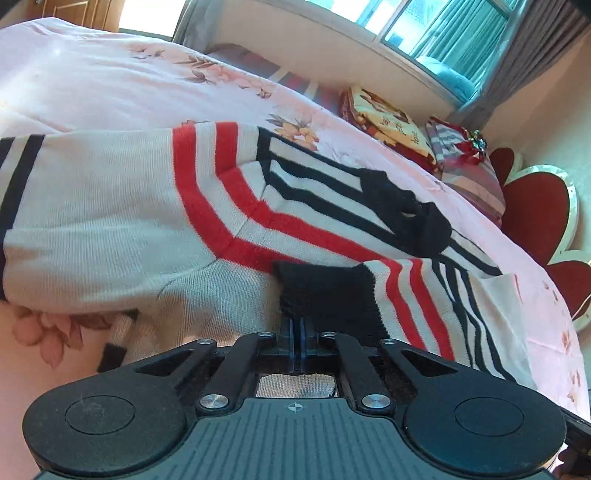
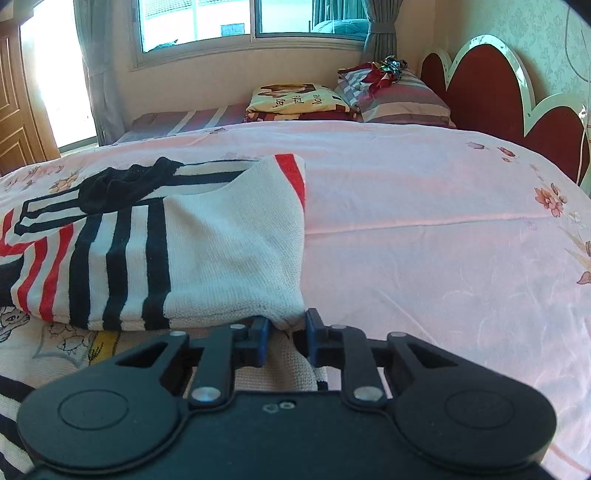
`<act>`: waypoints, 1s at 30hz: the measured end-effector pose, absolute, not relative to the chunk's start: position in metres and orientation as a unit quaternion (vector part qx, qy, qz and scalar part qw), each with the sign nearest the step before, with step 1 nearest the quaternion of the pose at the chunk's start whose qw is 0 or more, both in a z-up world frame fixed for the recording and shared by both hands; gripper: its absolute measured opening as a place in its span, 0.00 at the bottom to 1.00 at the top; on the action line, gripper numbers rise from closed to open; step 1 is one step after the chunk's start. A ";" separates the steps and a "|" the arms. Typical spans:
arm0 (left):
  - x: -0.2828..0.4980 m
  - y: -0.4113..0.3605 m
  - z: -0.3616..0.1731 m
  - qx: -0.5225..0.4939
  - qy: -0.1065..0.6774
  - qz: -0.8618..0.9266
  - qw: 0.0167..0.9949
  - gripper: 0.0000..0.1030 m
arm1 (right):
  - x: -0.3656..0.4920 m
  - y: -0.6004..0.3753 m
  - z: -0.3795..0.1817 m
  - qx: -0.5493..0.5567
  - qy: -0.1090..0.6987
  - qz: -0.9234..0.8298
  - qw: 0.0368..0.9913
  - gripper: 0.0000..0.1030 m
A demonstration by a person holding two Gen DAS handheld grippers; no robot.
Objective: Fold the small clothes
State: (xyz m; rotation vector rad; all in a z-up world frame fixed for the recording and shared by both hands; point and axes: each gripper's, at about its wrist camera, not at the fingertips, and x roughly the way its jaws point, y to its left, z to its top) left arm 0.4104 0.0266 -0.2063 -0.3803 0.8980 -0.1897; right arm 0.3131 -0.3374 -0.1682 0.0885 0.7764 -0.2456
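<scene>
A small white knit sweater with red and navy stripes lies on a pink floral bedspread. Its dark collar sits near the middle. My left gripper is shut on the sweater's navy cuff, which is folded over the body. In the right wrist view the same sweater lies at the left. My right gripper has its blue pads a little apart with a fold of white knit between them. Whether they pinch the knit is unclear.
Folded blankets and striped pillows lie at the head of the bed by a red scalloped headboard. A window and curtains are behind. Another printed cloth lies under the sweater's near edge. Bare bedspread spreads to the right.
</scene>
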 end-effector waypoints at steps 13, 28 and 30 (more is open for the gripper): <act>0.393 0.007 -0.147 -0.165 0.346 -0.090 0.919 0.72 | 0.305 -0.366 -0.123 0.092 0.339 -0.101 0.931 0.32; 0.415 -0.041 -0.198 -0.073 0.393 -0.120 0.909 0.72 | 0.440 -0.413 -0.167 0.200 0.377 -0.083 0.901 0.21; 0.414 -0.041 -0.197 -0.064 0.392 -0.124 0.909 0.72 | 0.436 -0.409 -0.160 0.178 0.367 -0.084 0.909 0.12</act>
